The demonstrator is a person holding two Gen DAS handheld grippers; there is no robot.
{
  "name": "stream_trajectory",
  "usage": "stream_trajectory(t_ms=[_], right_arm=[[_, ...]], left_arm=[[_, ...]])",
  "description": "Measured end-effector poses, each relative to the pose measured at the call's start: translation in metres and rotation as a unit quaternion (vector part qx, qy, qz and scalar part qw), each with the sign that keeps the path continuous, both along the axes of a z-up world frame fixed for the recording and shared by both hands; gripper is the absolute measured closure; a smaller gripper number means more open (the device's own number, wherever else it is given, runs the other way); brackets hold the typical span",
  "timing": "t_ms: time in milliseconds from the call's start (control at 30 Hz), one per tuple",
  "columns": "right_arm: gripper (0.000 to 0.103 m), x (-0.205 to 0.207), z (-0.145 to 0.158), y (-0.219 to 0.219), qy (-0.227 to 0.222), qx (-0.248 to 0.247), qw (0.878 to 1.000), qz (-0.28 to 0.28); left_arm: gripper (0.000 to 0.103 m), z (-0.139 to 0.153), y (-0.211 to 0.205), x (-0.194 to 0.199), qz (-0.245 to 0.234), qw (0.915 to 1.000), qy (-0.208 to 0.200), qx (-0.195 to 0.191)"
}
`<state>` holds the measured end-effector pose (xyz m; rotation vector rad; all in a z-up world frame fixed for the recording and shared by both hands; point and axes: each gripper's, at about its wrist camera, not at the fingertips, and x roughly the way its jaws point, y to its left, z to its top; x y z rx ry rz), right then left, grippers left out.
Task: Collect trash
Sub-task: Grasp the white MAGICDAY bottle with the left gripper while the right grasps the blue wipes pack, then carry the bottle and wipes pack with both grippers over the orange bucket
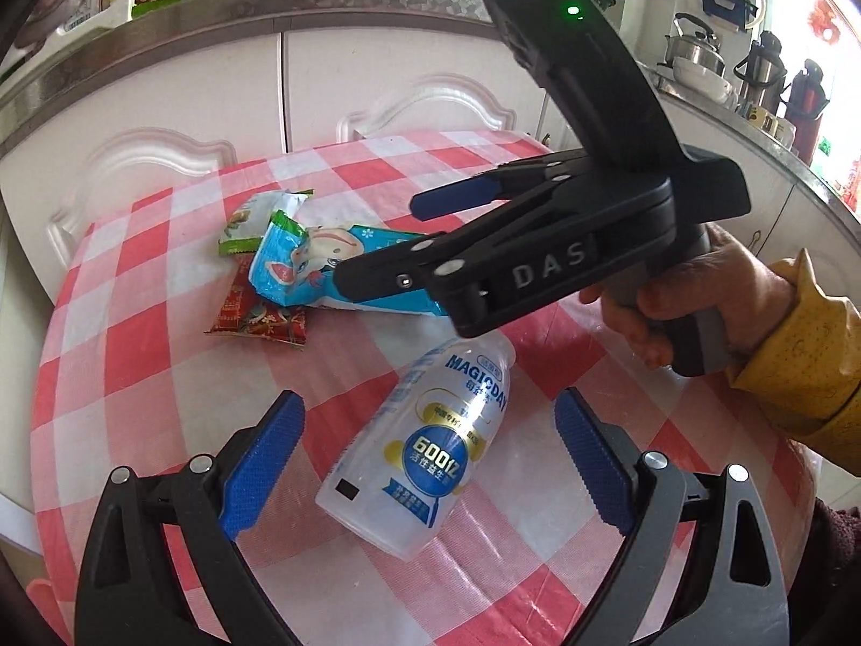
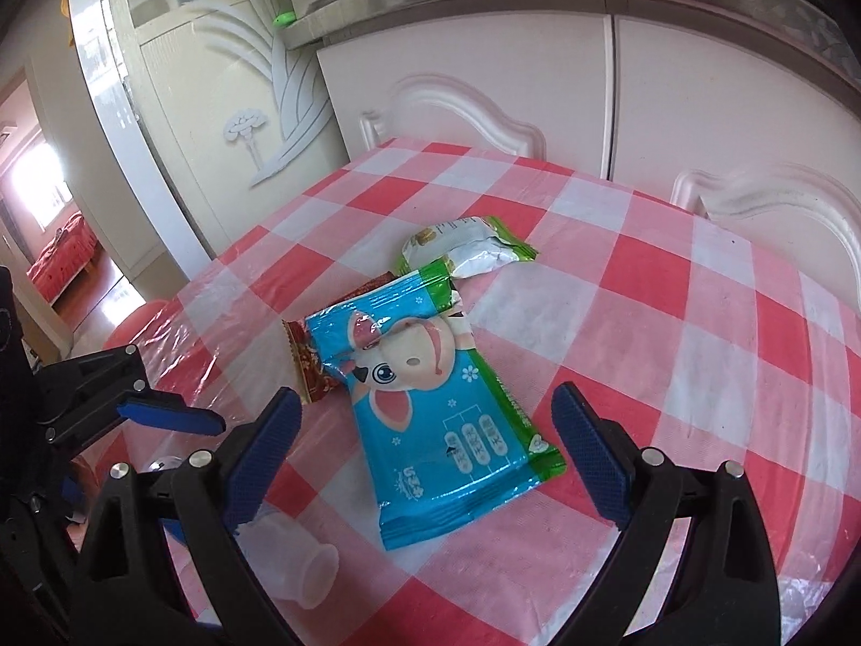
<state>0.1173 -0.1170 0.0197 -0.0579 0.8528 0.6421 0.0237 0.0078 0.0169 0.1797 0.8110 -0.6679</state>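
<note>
Hovering over red-checked tabletop (image 1: 134,387), left gripper (image 1: 430,457) spreading jaws wide around clear plastic bottle (image 1: 425,452) lying on its side, pads not touching it. Right gripper (image 2: 425,452) also gaping, empty, jaws straddling blue cartoon wrapper (image 2: 430,414) lying flat. Blue wrapper overlapping red wrapper (image 2: 312,366) and green-white wrapper (image 2: 473,247) behind. Hand (image 1: 694,301) in yellow sleeve (image 1: 807,355) gripping right handle.

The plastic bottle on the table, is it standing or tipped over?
Tipped over. The bottle lies on its side on the checked tablecloth, label facing up, between the open left gripper's fingers.
</note>
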Motion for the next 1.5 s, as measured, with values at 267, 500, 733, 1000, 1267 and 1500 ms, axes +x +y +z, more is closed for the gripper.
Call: stream_trajectory(t_ms=[267, 500, 733, 1000, 1267, 1500], right_arm=[[0.009, 0.01, -0.011, 0.012, 0.007, -0.041, 0.999, 0.0], [0.009, 0.011, -0.011, 0.015, -0.009, -0.06, 0.998, -0.014], [0.019, 0.011, -0.012, 0.016, -0.007, -0.063, 0.998, -0.012], [0.041, 0.009, -0.013, 0.016, -0.013, -0.072, 0.997, -0.018], [0.046, 0.005, -0.011, 0.007, -0.005, -0.052, 0.998, -0.039], [0.049, -0.005, -0.01, -0.012, 0.006, -0.022, 0.996, -0.086]], left_arm=[[0.011, -0.002, 0.001, -0.001, -0.008, 0.9997, 0.007, -0.02], [0.022, -0.003, 0.004, 0.0, -0.004, 0.9994, 0.014, -0.031], [0.03, -0.004, 0.005, -0.001, 0.001, 0.9994, 0.016, -0.03], [0.04, -0.006, 0.011, -0.001, 0.016, 0.9989, 0.029, -0.032], [0.058, -0.009, 0.022, -0.002, 0.047, 0.9966, 0.044, -0.052], [0.058, -0.009, 0.035, -0.005, 0.078, 0.9931, 0.05, -0.071]])
